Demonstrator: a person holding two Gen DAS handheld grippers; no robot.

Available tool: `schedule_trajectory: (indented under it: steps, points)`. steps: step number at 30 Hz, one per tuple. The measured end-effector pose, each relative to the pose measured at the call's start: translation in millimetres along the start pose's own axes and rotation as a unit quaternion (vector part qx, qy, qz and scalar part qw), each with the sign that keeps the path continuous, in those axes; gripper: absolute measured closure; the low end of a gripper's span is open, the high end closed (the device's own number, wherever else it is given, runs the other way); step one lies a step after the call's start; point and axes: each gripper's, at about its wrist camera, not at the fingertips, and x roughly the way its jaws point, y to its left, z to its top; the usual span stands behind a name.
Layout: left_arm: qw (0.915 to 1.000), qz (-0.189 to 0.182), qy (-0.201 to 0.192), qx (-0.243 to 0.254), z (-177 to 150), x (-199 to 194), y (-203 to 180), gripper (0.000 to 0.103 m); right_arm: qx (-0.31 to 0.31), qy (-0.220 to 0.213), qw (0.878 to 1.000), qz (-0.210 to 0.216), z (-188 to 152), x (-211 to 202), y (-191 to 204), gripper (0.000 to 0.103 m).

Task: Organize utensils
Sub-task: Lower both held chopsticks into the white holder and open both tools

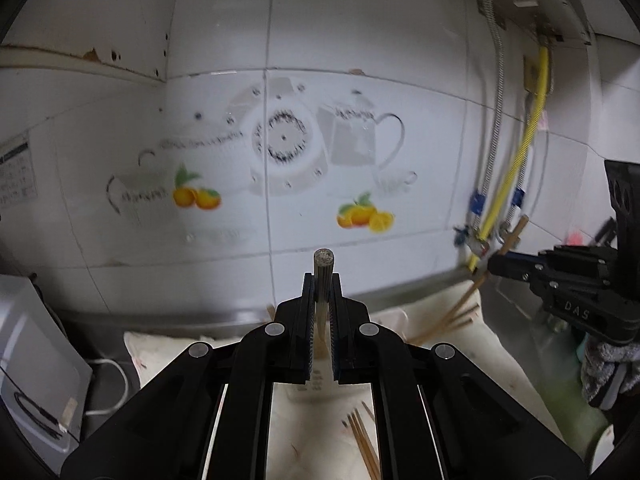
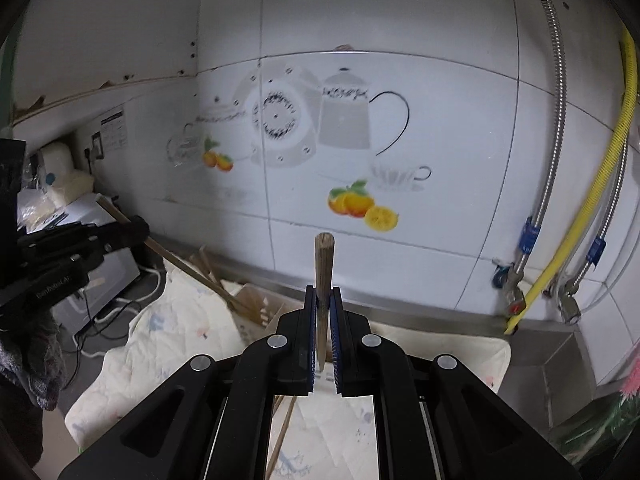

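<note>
1. Left gripper (image 1: 321, 280): seen in its own wrist view raised above the counter and levelled at the tiled wall (image 1: 360, 40). Its jaws are drawn narrow and clamped on a pale ridged chopstick (image 1: 323, 268), which is held upright with its blunt end projecting past the fingertips.

2. Right gripper (image 2: 323, 292): likewise raised and directed at the same wall. Its jaws are closed narrowly on a brown wooden chopstick (image 2: 323, 264), held near vertical, its rounded top standing well above the fingertips and its taper passing down between the pads.

3. Cross-views: the right gripper is seen at the right edge of the left wrist view, lifted beside the left one, with its chopstick slanted across its tip. The left gripper is seen at the left edge of the right wrist view, its chopstick angled down toward the cloth.

4. Patterned cloth (image 2: 168, 340): spread over the counter beneath both grippers.

5. Loose chopsticks (image 1: 362, 440): a small bundle is lying on the cloth, below the left gripper; further sticks (image 1: 452, 320) are lying near the cloth's far right corner.

6. Yellow hose (image 2: 592, 184) and braided metal hoses (image 2: 554, 120): mounted on the wall at right.
</note>
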Motion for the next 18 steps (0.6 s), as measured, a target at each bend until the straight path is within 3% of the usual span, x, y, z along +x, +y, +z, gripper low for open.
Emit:
schedule_trajectory:
  steps: [9, 18]
  points:
    - [0.9992, 0.016, 0.032, -0.017, -8.6, 42.2, 16.6, 0.098, 0.014, 0.006, 1.000, -0.009, 1.3, 40.9, -5.4, 0.096]
    - [0.9965, 0.015, 0.074, -0.034, -36.5, 74.2, 31.5, 0.097, 0.029, 0.044, 0.999, -0.002, -21.6, 82.3, -7.4, 0.096]
